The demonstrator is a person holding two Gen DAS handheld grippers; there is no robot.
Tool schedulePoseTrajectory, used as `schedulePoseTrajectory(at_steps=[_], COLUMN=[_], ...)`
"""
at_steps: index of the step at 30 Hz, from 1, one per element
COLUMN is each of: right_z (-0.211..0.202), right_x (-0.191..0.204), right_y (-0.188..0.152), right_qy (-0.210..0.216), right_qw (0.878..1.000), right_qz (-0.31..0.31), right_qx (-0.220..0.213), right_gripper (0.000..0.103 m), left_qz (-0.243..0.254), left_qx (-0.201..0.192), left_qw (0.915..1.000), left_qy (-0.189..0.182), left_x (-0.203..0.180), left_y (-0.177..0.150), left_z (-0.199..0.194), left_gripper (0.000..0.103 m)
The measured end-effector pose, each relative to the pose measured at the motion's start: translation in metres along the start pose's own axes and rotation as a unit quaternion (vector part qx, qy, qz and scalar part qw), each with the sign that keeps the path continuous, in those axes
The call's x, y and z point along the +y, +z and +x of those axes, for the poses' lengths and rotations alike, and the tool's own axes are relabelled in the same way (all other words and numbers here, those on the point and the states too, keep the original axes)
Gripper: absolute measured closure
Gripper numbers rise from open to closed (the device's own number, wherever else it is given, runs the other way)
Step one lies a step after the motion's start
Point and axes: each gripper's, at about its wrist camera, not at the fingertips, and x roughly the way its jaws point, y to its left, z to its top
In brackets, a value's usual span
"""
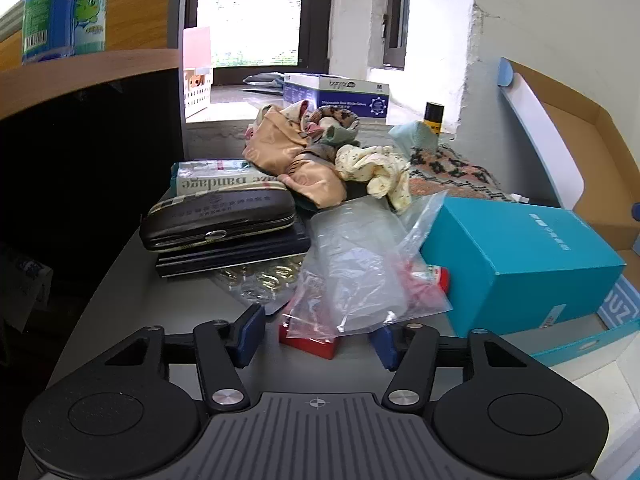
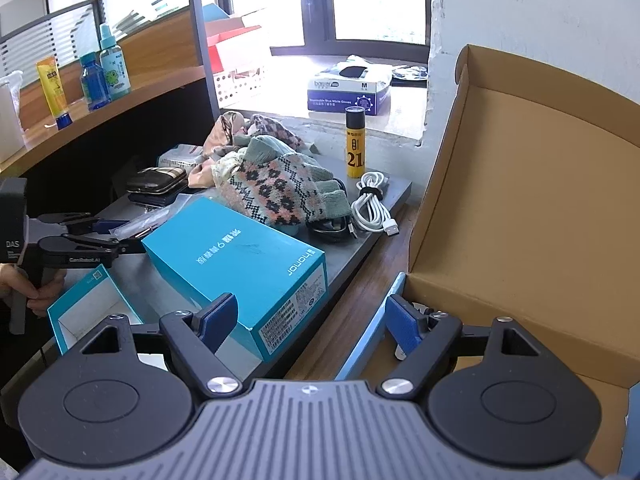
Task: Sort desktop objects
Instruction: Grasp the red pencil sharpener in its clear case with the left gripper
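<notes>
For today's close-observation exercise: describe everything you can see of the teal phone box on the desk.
The teal phone box is a closed rectangular carton, apparently smooth card, with white lettering on top, "honor" printed at one end, and a white barcode label on the end face. It lies flat on the grey desk, slanted across it. A knitted patterned glove rests against its far end, and a clear plastic bag leans against its side. Neither pair of jaws touches it.

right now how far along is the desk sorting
Early, it looks. Nothing visibly sorted: the cardboard box shows no sorted items in its visible part. In hand: the left claw is open around a clear plastic bag over a small red item, pads apparently not pressing. The right claw is open, holding nothing. Left: teal box, knit gloves, white cable, glasses case.
</notes>
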Motion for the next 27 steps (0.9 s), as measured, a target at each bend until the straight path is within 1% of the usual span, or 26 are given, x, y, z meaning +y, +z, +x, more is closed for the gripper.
schedulePoseTrajectory(at_steps=[2,3,5,11,16,22,27], right_z=[-0.001,-0.001,-0.001,0.001,0.006,0.023,0.041], right_x=[0.001,0.002,0.003,0.010,0.022,0.042,0.064], right_y=[0.000,0.000,0.001,0.007,0.017,0.031,0.046], right_qy=[0.000,0.000,0.001,0.008,0.018,0.045,0.076], right_qw=[1.000,1.000,1.000,1.000,0.999,0.996,0.992], right_qz=[0.000,-0.001,-0.002,-0.012,-0.036,-0.071,-0.096], right_qx=[0.000,0.000,0.000,-0.003,-0.002,0.011,0.023], right_gripper=[0.017,0.017,0.017,0.017,0.017,0.017,0.017], left_qz=[-0.002,0.000,0.003,-0.013,-0.043,-0.071,-0.077], left_qx=[0.001,0.003,0.007,0.007,-0.008,-0.026,-0.028], left_qw=[1.0000,1.0000,0.9999,0.9997,0.9989,0.9967,0.9960], left_qy=[-0.003,0.002,0.012,0.018,0.017,0.028,0.035], left_x=[0.001,0.001,0.000,0.002,0.009,0.016,0.019], left_y=[0.001,0.002,0.003,0.003,0.001,-0.004,-0.013], left_z=[0.001,0.001,0.002,-0.003,-0.017,-0.038,-0.052], left_gripper=[0.050,0.055,0.060,0.063,0.066,0.069,0.069])
